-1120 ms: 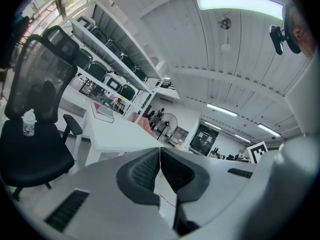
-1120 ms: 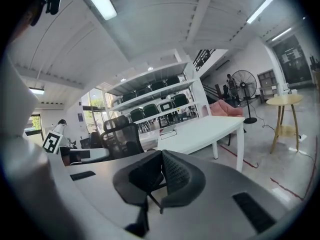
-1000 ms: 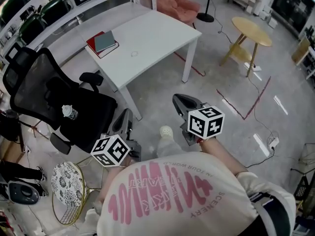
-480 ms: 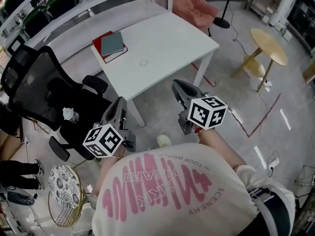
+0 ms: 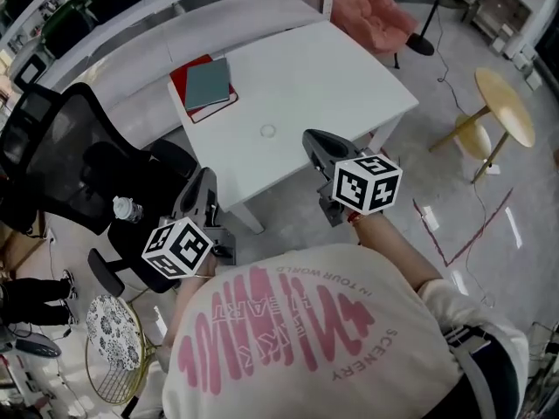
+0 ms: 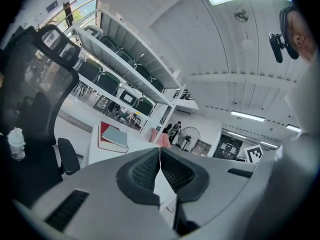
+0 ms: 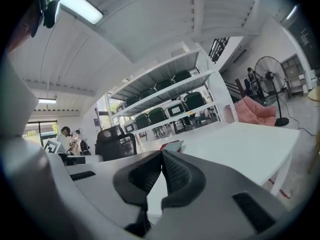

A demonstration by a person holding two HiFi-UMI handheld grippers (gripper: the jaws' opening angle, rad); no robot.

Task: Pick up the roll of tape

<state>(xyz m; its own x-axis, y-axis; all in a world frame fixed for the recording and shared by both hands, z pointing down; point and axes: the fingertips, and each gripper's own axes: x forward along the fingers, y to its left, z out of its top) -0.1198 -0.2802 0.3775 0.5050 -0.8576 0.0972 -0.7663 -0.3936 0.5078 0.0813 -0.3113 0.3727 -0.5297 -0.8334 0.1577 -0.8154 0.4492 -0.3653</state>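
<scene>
The roll of tape (image 5: 267, 131) is a small clear ring lying flat near the middle of the white table (image 5: 349, 77). My right gripper (image 5: 311, 137) is held level at the table's near edge, just right of the tape and short of it; its jaws are shut and hold nothing (image 7: 161, 154). My left gripper (image 5: 203, 175) hovers off the table's near left corner, beside the chair, also shut and holding nothing (image 6: 160, 151). A red book with a grey-green book on top (image 5: 208, 85) lies at the table's far left.
A black mesh office chair (image 5: 61, 155) stands left of the table with a water bottle (image 5: 125, 208) on its seat. A round wooden side table (image 5: 507, 107) is at the right, a pink armchair (image 5: 371, 11) behind the table, and a wire stool (image 5: 109, 339) at lower left.
The person has walked toward the white table, carrying both grippers forward. The table and the tape now lie closer, with the right gripper at the table's edge. Both jaws stayed shut.
</scene>
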